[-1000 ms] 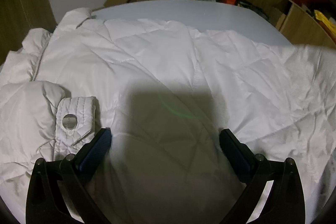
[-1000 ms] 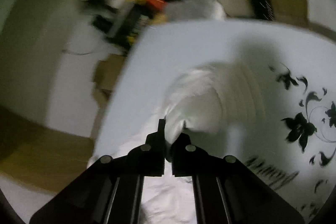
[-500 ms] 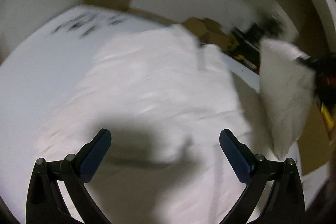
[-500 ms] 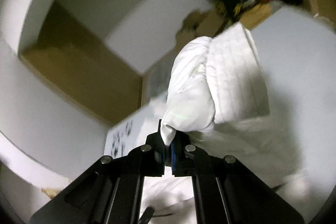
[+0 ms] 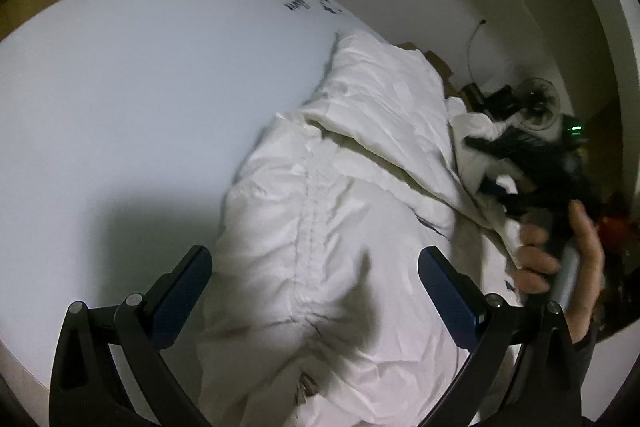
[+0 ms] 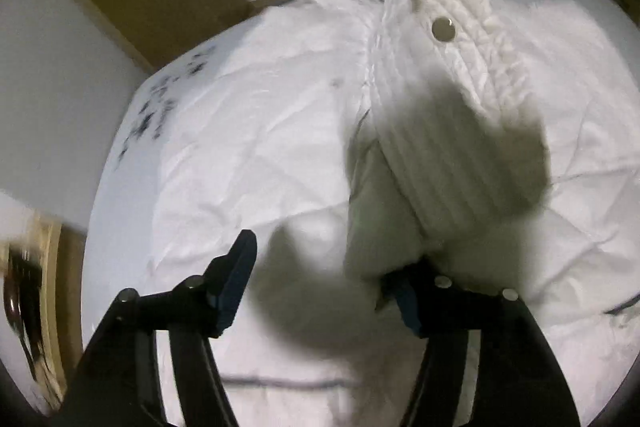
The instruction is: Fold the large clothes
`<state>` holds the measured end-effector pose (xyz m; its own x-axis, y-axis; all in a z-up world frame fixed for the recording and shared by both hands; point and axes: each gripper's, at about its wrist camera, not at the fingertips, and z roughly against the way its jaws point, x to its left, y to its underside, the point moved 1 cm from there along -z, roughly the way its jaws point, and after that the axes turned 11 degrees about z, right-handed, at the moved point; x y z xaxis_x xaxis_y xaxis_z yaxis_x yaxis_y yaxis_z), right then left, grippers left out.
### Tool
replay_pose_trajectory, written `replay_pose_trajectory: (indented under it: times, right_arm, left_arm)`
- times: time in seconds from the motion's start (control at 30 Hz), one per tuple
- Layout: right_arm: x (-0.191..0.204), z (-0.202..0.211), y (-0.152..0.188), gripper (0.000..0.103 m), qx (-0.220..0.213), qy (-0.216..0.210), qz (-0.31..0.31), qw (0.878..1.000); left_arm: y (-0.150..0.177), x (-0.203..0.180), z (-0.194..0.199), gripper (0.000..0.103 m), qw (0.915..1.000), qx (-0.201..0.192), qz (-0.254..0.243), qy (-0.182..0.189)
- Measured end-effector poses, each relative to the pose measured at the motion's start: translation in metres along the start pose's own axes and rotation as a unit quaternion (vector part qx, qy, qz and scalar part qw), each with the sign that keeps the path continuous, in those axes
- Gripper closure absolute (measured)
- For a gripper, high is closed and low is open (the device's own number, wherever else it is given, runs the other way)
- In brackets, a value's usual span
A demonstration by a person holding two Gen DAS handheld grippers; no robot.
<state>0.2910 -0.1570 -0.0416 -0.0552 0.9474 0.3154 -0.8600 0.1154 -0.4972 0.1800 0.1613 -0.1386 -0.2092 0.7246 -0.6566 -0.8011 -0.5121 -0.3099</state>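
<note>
Laying the sleeve cuff (image 6: pixel 448 67) flat across the white jacket (image 5: pixel 340 227) on the worktop (image 5: pixel 120 107) wanted a clean release, both right gripper (image 6: pixel 320 287) and left gripper (image 5: pixel 316 291) standing apart, empty.

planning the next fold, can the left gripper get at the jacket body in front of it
Probably yes: the left gripper is open with the white puffer jacket right between its fingers, nothing covering it; the right gripper sits off to the side.
</note>
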Motion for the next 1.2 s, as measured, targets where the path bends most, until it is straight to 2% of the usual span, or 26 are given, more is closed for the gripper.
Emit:
replay_pose_trajectory:
  times: [0.03, 0.13, 0.2, 0.27, 0.33, 0.47, 0.53, 0.63, 0.73, 0.87, 0.93, 1.0, 1.03, 1.07, 1.13, 1.17, 1.2]
  right_arm:
    - [-0.007, 0.018, -0.004, 0.038, -0.023, -0.019, -0.006, 1.0]
    - [-0.026, 0.059, -0.022, 0.038, -0.086, -0.012, -0.054, 0.995]
    - [-0.042, 0.075, -0.037, 0.038, -0.106, -0.012, -0.071, 0.992]
    - [-0.054, 0.08, -0.047, 0.038, -0.113, 0.017, -0.086, 0.99]
    - [-0.066, 0.066, -0.057, 0.038, -0.098, 0.049, -0.094, 0.99]
    - [-0.071, 0.022, -0.063, 0.039, -0.055, 0.058, -0.1, 0.992]
    - [-0.069, 0.026, -0.046, 0.039, -0.047, 0.042, -0.103, 0.993]
    - [-0.069, 0.033, -0.021, 0.039, -0.042, -0.014, -0.104, 0.994]
    - [-0.072, 0.043, -0.006, 0.039, -0.044, 0.0, -0.102, 0.994]
    - [-0.096, 0.053, -0.014, 0.039, -0.066, 0.014, -0.121, 0.99]
    - [-0.115, 0.047, -0.013, 0.039, -0.052, 0.081, -0.127, 0.987]
    - [-0.14, 0.026, -0.005, 0.037, -0.006, 0.124, -0.133, 0.983]
    - [-0.147, 0.014, -0.003, 0.037, 0.021, 0.129, -0.116, 0.985]
    - [-0.152, 0.001, 0.001, 0.037, 0.048, 0.134, -0.069, 0.987]
    - [-0.151, 0.012, 0.005, 0.037, 0.041, 0.126, -0.031, 0.991]
    - [-0.154, 0.031, 0.009, 0.037, 0.021, 0.1, -0.036, 0.994]
    - [-0.157, 0.043, 0.011, 0.037, 0.005, 0.097, -0.038, 0.995]
  left_arm:
    - [0.0, -0.001, 0.001, 0.0, 1.0, 0.0, -0.002, 0.006]
    - [0.001, -0.003, 0.003, 0.0, 0.9999, -0.005, -0.002, 0.014]
    - [0.001, -0.003, 0.006, 0.0, 0.9998, -0.005, 0.002, 0.02]
    - [0.003, -0.004, 0.007, 0.0, 0.9998, -0.007, 0.002, 0.018]
    - [0.006, -0.002, 0.011, 0.0, 0.9999, -0.006, 0.004, 0.016]
    - [0.009, -0.006, 0.015, 0.0, 0.9998, -0.004, 0.003, 0.02]
    - [0.012, -0.007, 0.019, 0.0, 0.9998, -0.006, -0.003, 0.019]
    - [0.014, -0.008, 0.022, 0.0, 0.9998, -0.006, -0.01, 0.014]
    - [0.012, -0.009, 0.02, 0.0, 0.9999, -0.006, -0.014, 0.009]
    - [0.013, -0.013, 0.016, 0.0, 0.9999, 0.003, -0.008, 0.009]
    - [0.016, -0.012, 0.017, 0.0, 0.9999, 0.004, -0.006, 0.01]
    - [0.018, -0.011, 0.017, 0.0, 1.0, 0.002, -0.008, 0.003]
    - [0.019, -0.008, 0.016, 0.0, 1.0, 0.003, -0.006, -0.001]
    - [0.019, -0.006, 0.015, 0.0, 1.0, 0.006, -0.001, -0.004]
    - [0.019, -0.002, 0.013, 0.0, 0.9999, 0.011, 0.007, -0.004]
    - [0.019, -0.001, 0.013, 0.0, 0.9999, 0.012, 0.008, -0.006]
    - [0.018, -0.001, 0.013, 0.0, 0.9999, 0.01, 0.007, -0.007]
